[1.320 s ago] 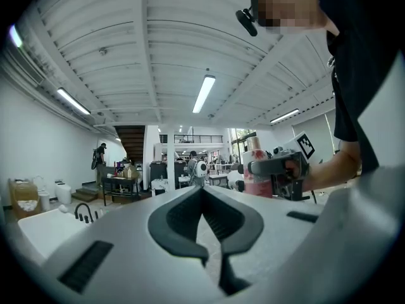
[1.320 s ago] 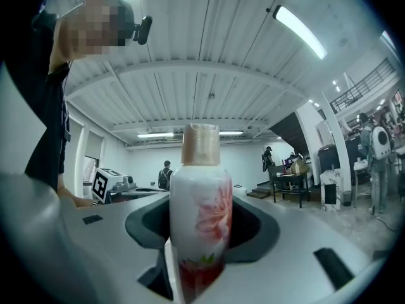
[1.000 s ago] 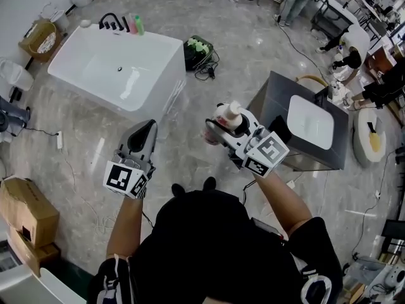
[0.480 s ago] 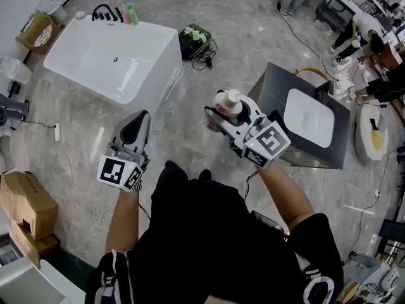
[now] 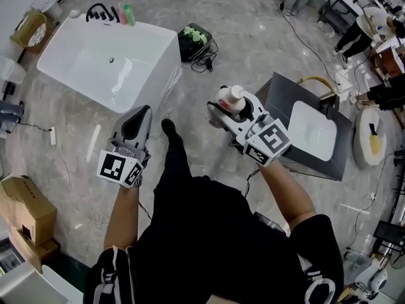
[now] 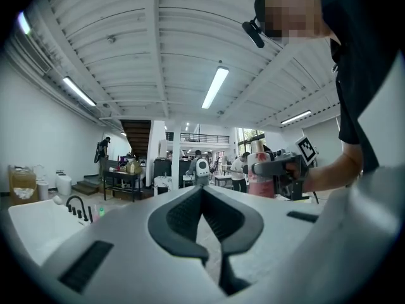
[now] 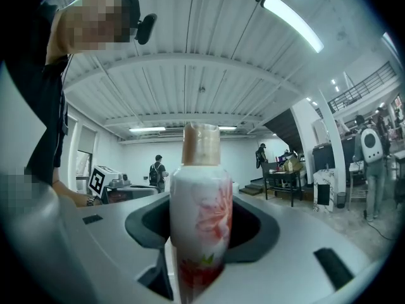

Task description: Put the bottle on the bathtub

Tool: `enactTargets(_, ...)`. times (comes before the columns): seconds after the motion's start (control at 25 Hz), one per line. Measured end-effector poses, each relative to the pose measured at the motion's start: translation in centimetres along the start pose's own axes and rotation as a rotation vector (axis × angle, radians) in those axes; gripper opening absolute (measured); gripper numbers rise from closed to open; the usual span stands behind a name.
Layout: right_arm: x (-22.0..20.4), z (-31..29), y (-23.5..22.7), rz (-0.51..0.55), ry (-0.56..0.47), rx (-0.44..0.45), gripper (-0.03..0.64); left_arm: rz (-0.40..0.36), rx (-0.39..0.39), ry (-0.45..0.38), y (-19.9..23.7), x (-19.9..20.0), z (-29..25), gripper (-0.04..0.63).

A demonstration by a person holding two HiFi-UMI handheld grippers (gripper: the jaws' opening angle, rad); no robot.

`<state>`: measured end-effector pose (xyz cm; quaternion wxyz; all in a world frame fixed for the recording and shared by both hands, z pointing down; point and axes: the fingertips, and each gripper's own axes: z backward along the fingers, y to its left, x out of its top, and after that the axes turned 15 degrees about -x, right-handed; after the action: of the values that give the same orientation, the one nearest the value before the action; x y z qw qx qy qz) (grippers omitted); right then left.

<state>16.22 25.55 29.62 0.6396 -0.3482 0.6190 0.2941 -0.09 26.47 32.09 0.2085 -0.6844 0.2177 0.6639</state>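
Note:
A white bottle (image 5: 228, 100) with a pink flower print and a tan cap stands upright between the jaws of my right gripper (image 5: 223, 111), which is shut on it. The right gripper view shows the same bottle (image 7: 200, 208) filling the middle, held at its lower body. My left gripper (image 5: 137, 123) is shut with nothing in it; its dark pads meet in the left gripper view (image 6: 202, 217). The white bathtub (image 5: 149, 38) stands on the floor at the upper left, well ahead of both grippers. It also shows low at the left as the bathtub (image 6: 31, 223).
A black tap (image 5: 99, 10) and small bottles (image 5: 128, 14) stand on the tub's far rim. A green-topped box with cables (image 5: 195, 42) lies right of the tub. A dark cabinet with a white basin (image 5: 310, 128) is at the right. Cardboard boxes (image 5: 22, 204) sit at the left.
The view has shifted as the person steps forward: one foot now reaches out between the grippers. Both grippers keep their hold and spacing, and the bottle stays upright.

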Motion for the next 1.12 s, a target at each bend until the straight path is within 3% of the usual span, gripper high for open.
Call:
enactTargets(0.4,-1.7,-20.8,-8.0,-0.033,0.052,-0.066,0.221,0.008,-0.068,-0.004,20.9,-0.4,-8.0,0.008)
enactTargets(0.72,-1.7,-38.0,-13.2,-0.009,0.079,-0.082,0.221,-0.034,-0.045,0.003,38.2,0.6,-10.7,0.008)
enactTargets(1.12,-2.0,-50.9,-17.6,0.008,0.058,-0.103,0.221,-0.047,-0.033,-0.012,48.7,-0.1,-13.5,0.008)
